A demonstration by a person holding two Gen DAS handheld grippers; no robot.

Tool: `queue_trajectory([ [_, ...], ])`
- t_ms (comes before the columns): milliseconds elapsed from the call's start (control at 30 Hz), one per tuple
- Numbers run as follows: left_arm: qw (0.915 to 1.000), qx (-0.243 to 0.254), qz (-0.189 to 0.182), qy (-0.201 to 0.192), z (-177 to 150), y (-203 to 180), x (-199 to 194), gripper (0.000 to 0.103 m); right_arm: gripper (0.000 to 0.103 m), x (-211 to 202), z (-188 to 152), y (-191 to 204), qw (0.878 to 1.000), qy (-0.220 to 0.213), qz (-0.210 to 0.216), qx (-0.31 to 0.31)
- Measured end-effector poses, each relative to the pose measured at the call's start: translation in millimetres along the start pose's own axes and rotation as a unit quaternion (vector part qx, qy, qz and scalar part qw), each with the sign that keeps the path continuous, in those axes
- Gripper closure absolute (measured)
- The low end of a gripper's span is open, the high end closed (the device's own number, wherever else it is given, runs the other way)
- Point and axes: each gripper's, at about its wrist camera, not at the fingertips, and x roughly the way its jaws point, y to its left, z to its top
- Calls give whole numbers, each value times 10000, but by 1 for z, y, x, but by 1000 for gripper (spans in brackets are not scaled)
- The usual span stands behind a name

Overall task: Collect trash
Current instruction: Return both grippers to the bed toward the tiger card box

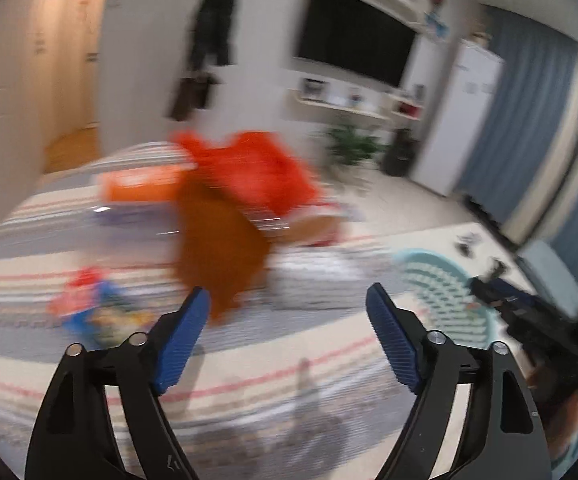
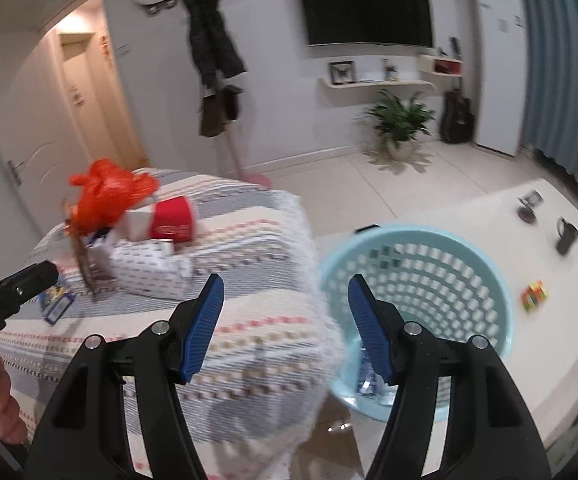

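Note:
Trash lies on a table with a striped cloth (image 2: 249, 264): an orange plastic bag (image 2: 107, 196), a red paper cup (image 2: 173, 220), a white patterned box (image 2: 149, 268), a brown wrapper (image 1: 217, 248) and a colourful packet (image 1: 89, 312). A light blue perforated basket (image 2: 421, 292) stands to the right of the table, with some wrappers inside. My left gripper (image 1: 289, 336) is open and empty above the cloth, short of the brown wrapper. My right gripper (image 2: 285, 324) is open and empty over the table's edge and the basket's rim. The left wrist view is blurred.
A white surface (image 2: 549, 256) to the right holds a puzzle cube (image 2: 533, 296) and small dark items. Beyond are a potted plant (image 2: 399, 120), a wall TV (image 2: 365, 4), a coat rack (image 2: 213, 48) and a door (image 2: 41, 120).

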Motion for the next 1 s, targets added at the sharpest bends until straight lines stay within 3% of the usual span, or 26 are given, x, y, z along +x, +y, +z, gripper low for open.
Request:
queue_trajectory([
  [167, 9933, 260, 1117, 162, -12, 48, 1, 19, 42, 21, 7, 33, 9987, 49, 424, -261],
  [200, 9921, 282, 1198, 234, -14, 53, 2, 19, 42, 27, 10, 40, 9979, 78, 570, -313],
  [400, 9887, 325, 1338, 589, -23, 75, 14, 21, 42, 64, 24, 62, 9916, 381, 1179, -358],
  [567, 9848, 349, 1488, 823, -29, 90, 20, 30, 42, 96, 32, 67, 9842, 845, 1539, -218],
  [800, 9849, -29, 1529, 812, -42, 131, -10, 31, 42, 108, 24, 73, 9765, 1165, 1799, -228],
  [1000, 9838, -811, 1425, 729, -47, 186, -43, 33, 42, 96, 3, 93, 9682, 1373, 2028, -519],
])
